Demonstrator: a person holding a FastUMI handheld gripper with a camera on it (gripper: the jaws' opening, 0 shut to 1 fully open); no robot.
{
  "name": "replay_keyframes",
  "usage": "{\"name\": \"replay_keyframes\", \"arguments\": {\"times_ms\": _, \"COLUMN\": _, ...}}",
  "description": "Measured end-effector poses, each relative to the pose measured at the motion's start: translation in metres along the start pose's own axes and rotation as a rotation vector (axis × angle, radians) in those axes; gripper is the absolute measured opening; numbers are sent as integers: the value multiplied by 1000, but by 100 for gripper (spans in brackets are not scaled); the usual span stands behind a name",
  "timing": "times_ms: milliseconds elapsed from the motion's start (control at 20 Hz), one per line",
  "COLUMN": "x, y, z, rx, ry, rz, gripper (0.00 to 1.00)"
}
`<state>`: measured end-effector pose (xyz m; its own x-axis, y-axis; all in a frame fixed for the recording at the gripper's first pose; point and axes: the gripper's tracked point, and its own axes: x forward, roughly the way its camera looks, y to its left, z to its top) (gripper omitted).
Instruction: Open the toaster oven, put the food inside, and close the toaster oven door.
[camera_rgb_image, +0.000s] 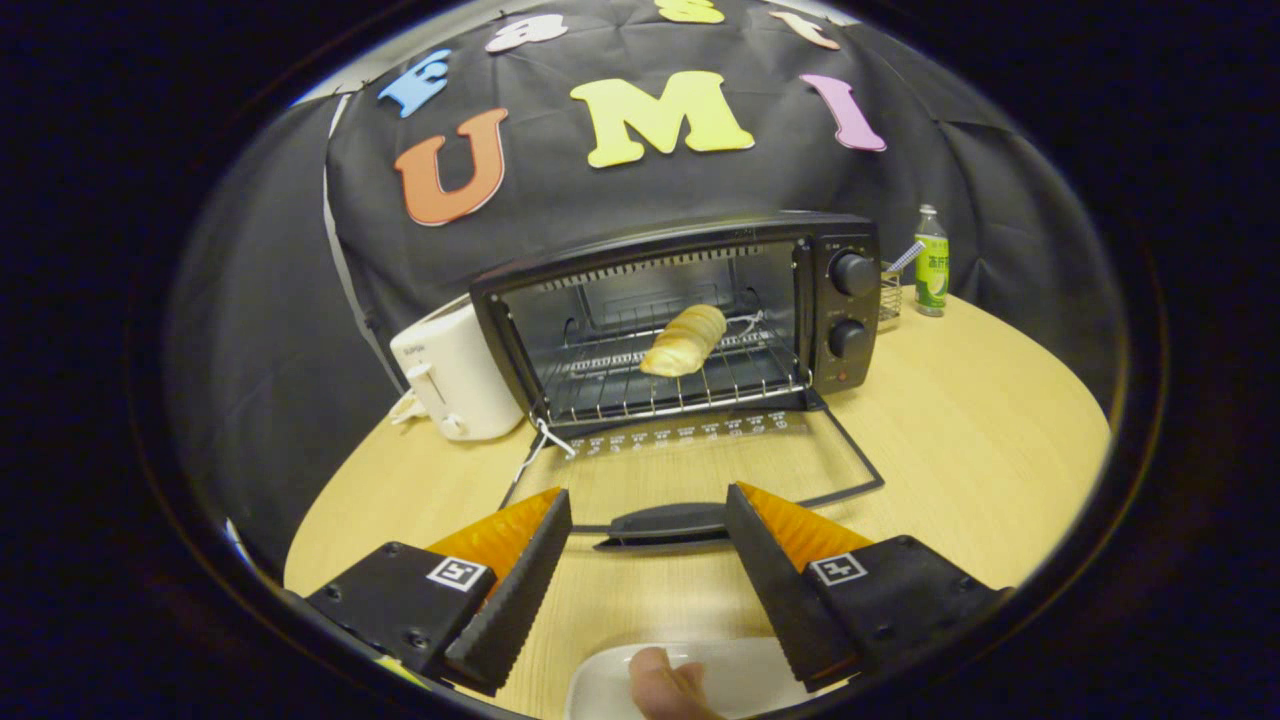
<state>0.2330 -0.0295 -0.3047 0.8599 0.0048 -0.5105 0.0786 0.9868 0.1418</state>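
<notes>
So the bread roll (685, 340) is already inside the toaster oven (680, 320), sitting on the wire rack (690, 385) roughly mid-cavity, long axis angled from front-left up to back-right. Door (700, 465) is flopped all the way down flat on the counter (980, 450), glass facing up, hinge edge at the oven mouth.

The bit that matters imo: the door handle (665, 522) is the dark bar along the door's free edge, and it's straight ahead of the tool (648, 510), basically in the gap btwn the two fingertips. It runs crosswise to the fingers, left to right. Tool is spread wide and empty, nothing pinched, neither finger touching the handle afaict.

So food's in, only closing is left I'd say. Prob means getting under or onto that handle and swinging it up and away toward the oven, since the hinge is on the far side.

Other stuff: white pop-up toaster (455, 375) just left of the oven, green bottle (932, 262) and small wire basket (889, 296) behind on the right, white plate (720, 680) below the fingers w/ a fingertip (660, 685) of the person over it.
</notes>
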Motion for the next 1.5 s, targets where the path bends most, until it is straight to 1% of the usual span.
{"name": "replay_keyframes", "arguments": {"times_ms": 200, "x": -7, "y": 2, "z": -33, "rx": -22, "ry": 83, "rz": -33, "gripper": 100}}
{"name": "replay_keyframes", "arguments": {"times_ms": 350, "x": 3, "y": 2, "z": -49, "rx": -33, "ry": 149, "rz": -53, "gripper": 100}}
{"name": "replay_keyframes", "arguments": {"times_ms": 500, "x": 17, "y": -2, "z": -56, "rx": -47, "ry": 181, "rz": -73, "gripper": 100}}
{"name": "replay_keyframes", "arguments": {"times_ms": 600, "x": 23, "y": -14, "z": -50, "rx": -72, "ry": 168, "rz": -122, "gripper": 100}}
{"name": "replay_keyframes", "arguments": {"times_ms": 950, "x": 21, "y": -14, "z": -55, "rx": -34, "ry": 213, "rz": -115, "gripper": 100}}
{"name": "replay_keyframes", "arguments": {"times_ms": 1300, "x": 16, "y": -11, "z": -48, "rx": 64, "ry": 212, "rz": -57, "gripper": 100}}
{"name": "replay_keyframes", "arguments": {"times_ms": 1500, "x": 12, "y": -11, "z": -42, "rx": 56, "ry": 188, "rz": -51, "gripper": 100}}
